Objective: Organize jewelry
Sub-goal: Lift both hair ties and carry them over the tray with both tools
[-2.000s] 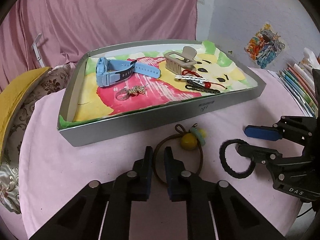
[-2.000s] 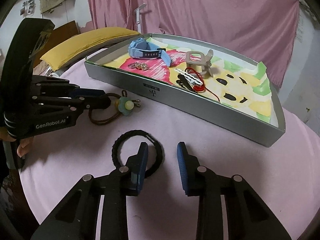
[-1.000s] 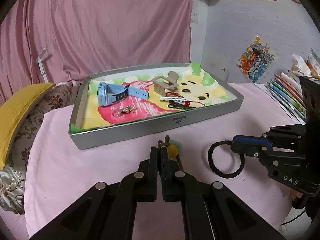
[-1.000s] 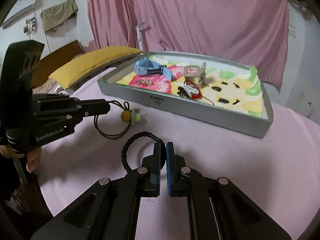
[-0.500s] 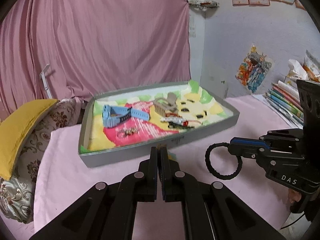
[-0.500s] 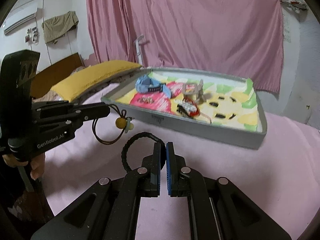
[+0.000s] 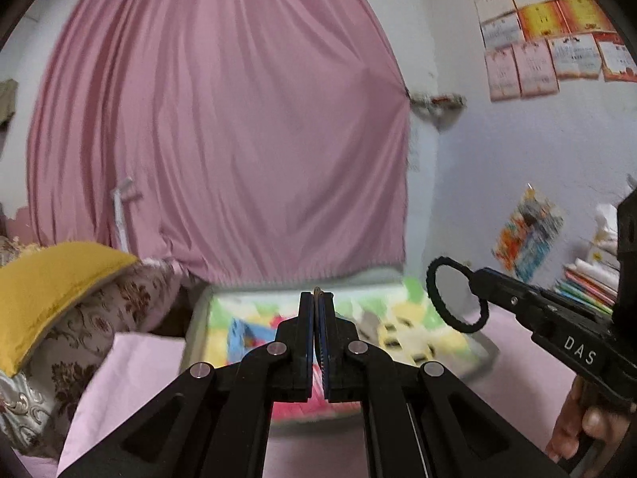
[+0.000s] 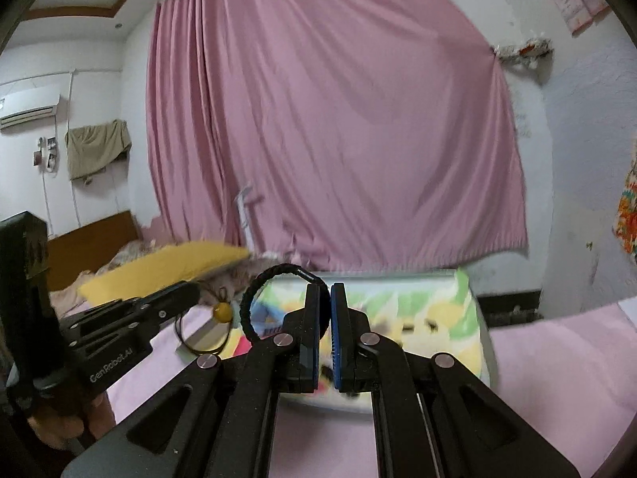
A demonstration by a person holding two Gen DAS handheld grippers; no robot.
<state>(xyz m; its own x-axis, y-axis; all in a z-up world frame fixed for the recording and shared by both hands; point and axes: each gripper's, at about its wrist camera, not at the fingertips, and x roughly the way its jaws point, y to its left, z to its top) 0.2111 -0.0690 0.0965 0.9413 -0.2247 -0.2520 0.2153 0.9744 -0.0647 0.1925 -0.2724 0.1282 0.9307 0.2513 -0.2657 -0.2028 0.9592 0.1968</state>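
Claws on both sides were clenched on hair ties and carried them clear of the pink-covered table (image 8: 557, 358). The left claw (image 7: 317, 298) pinched a thin brown hair tie (image 8: 199, 342), whose loop and yellow bead (image 8: 221, 311) dangled below its tips in the right wrist view. The right claw (image 8: 325, 290) gripped a black braided hair tie (image 8: 274, 271) by its rim, so the ring stood out to one side. Ahead lay the grey tray (image 8: 483, 338) with its colourful lining, blurred, its contents unreadable. Holding each tie by an edge probably let it drop freely into the tray once released.
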